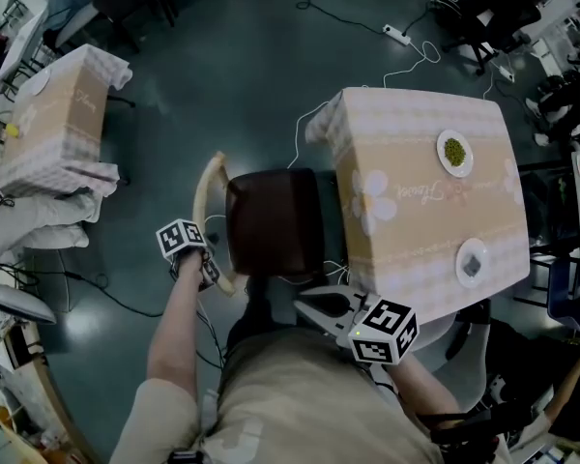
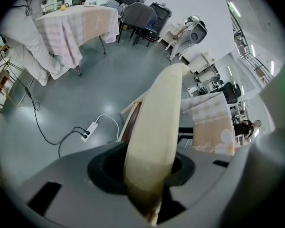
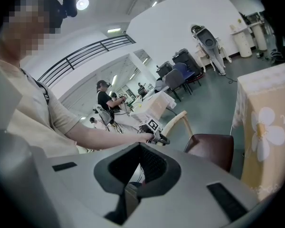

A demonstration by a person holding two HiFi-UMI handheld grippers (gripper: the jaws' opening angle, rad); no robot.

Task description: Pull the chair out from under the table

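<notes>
The chair has a brown seat (image 1: 275,220) and a curved cream backrest (image 1: 209,187). It stands at the left edge of the table (image 1: 425,191), which wears a beige flowered cloth. My left gripper (image 1: 211,271) is shut on the near end of the backrest, which fills its jaws in the left gripper view (image 2: 156,122). My right gripper (image 1: 314,309) hovers close to my body near the table's near left corner, open and holding nothing. In the right gripper view the left gripper (image 3: 154,132), the backrest (image 3: 175,122), the seat (image 3: 211,148) and the table (image 3: 266,132) all show.
Two plates (image 1: 454,153) (image 1: 472,262) sit on the table. A second covered table (image 1: 58,114) stands to the left. A power strip (image 1: 396,35) and cables lie on the grey floor beyond; another strip (image 2: 89,129) lies beside the chair. Office chairs and a person (image 3: 104,99) are further off.
</notes>
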